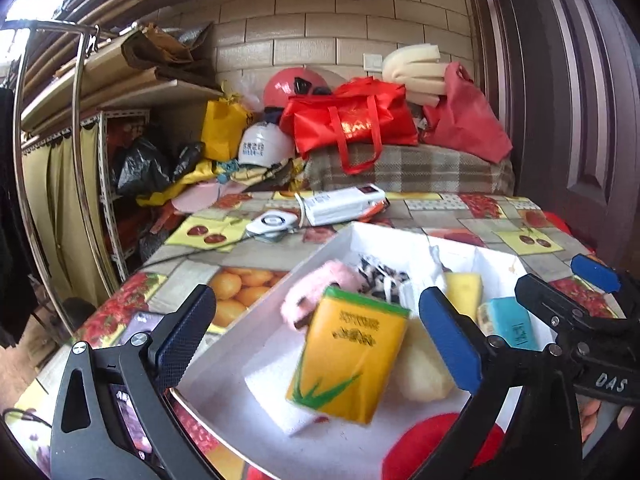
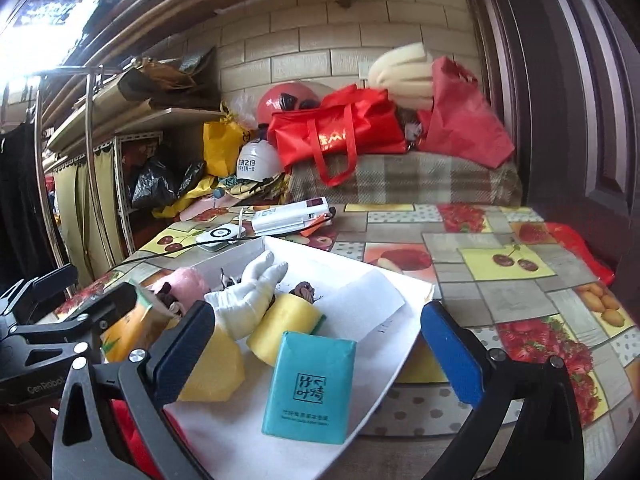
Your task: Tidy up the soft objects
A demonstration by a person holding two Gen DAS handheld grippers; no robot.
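A white box (image 1: 224, 364) (image 2: 384, 280) on the table holds soft things. In it lie an orange tissue pack (image 1: 348, 356) (image 2: 124, 332), a teal tissue pack (image 1: 510, 322) (image 2: 310, 386), a pink plush (image 1: 316, 284) (image 2: 186, 284), yellow sponges (image 1: 464, 290) (image 2: 286, 322), a white plush figure (image 2: 250, 300) and a black-and-white cloth (image 1: 382, 276). My left gripper (image 1: 318, 336) is open above the orange pack, empty. My right gripper (image 2: 318, 350) is open above the teal pack, empty; it also shows in the left wrist view (image 1: 560, 284).
The fruit-print tablecloth (image 2: 500, 292) covers the table. A white carton (image 1: 340, 204) (image 2: 290, 216) and a white round device (image 1: 272, 222) (image 2: 218, 236) lie behind the box. A red cushion (image 1: 436, 444) sits at the near edge. Bags, helmets and shelves crowd the back.
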